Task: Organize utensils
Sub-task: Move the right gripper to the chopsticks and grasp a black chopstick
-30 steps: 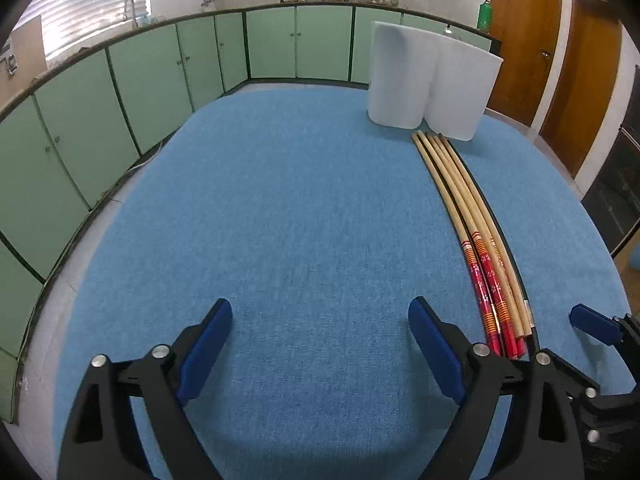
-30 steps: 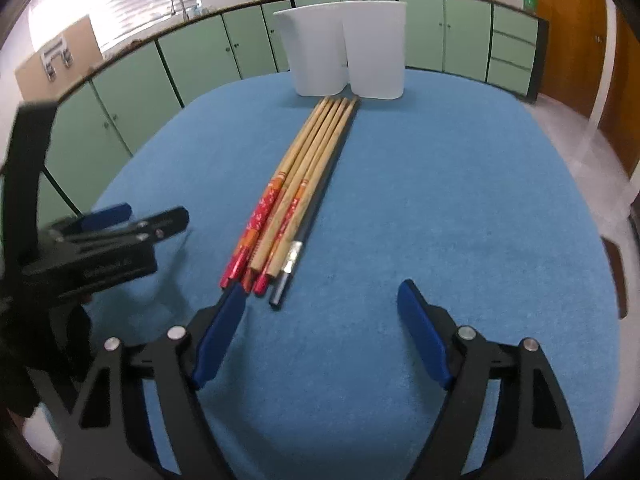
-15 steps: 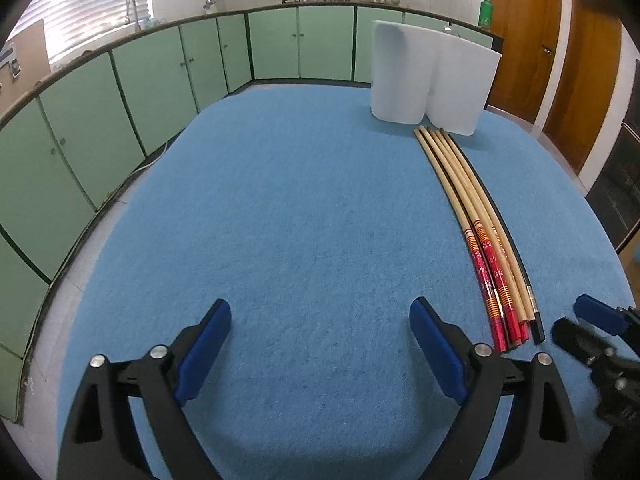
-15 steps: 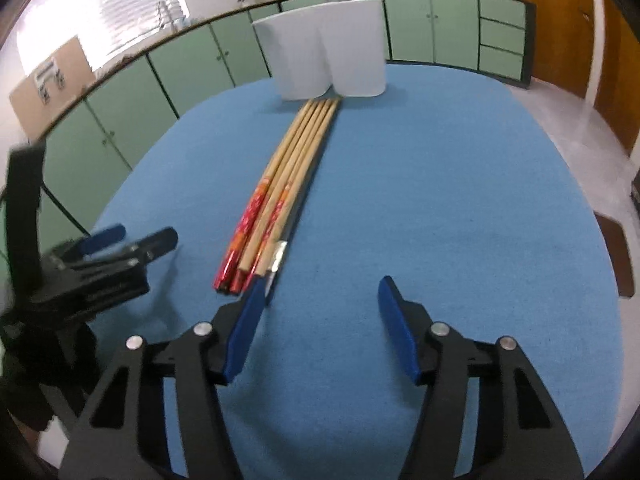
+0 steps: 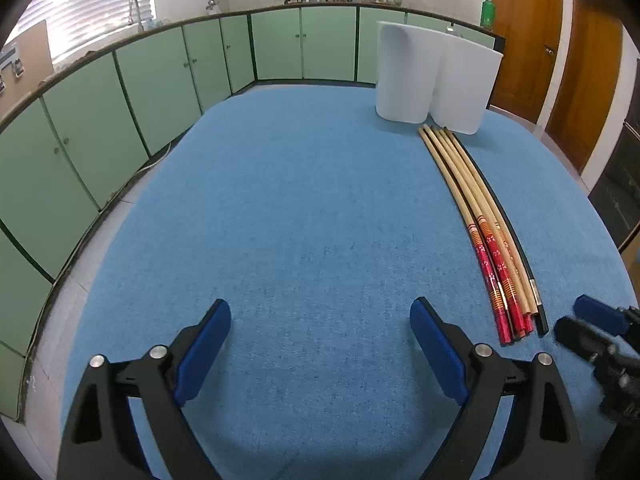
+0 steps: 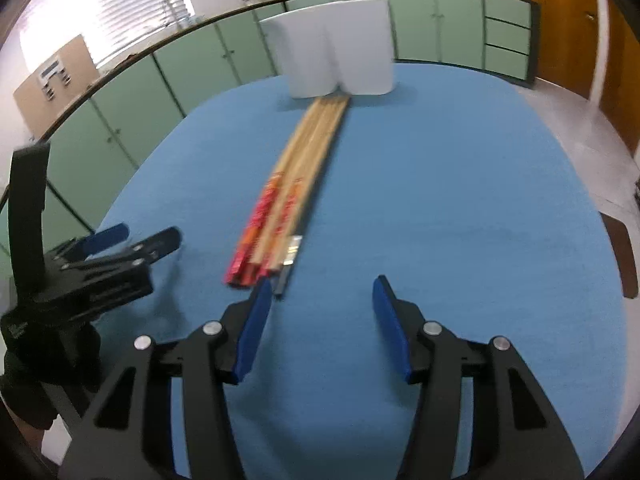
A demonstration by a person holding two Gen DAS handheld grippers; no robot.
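Several chopsticks (image 5: 486, 224) lie side by side on the blue table cover (image 5: 304, 216), bamboo with red ends plus one black one, tips toward two white holders (image 5: 434, 78). They also show in the right wrist view (image 6: 286, 200), running to the white holders (image 6: 338, 50). My left gripper (image 5: 320, 344) is open and empty, left of the chopstick ends. My right gripper (image 6: 320, 324) is open and empty, its left finger just short of the near chopstick ends. It shows in the left wrist view (image 5: 592, 330) at the right edge.
The left gripper's body (image 6: 92, 268) sits at the left of the right wrist view. Green cabinets (image 5: 120, 92) ring the table. Wooden doors (image 5: 560, 60) stand at the right. The table edge curves on both sides.
My right gripper has moved forward and left toward the near chopstick ends, and its jaws have narrowed. The left gripper has eased back slightly. The chopsticks have not moved.
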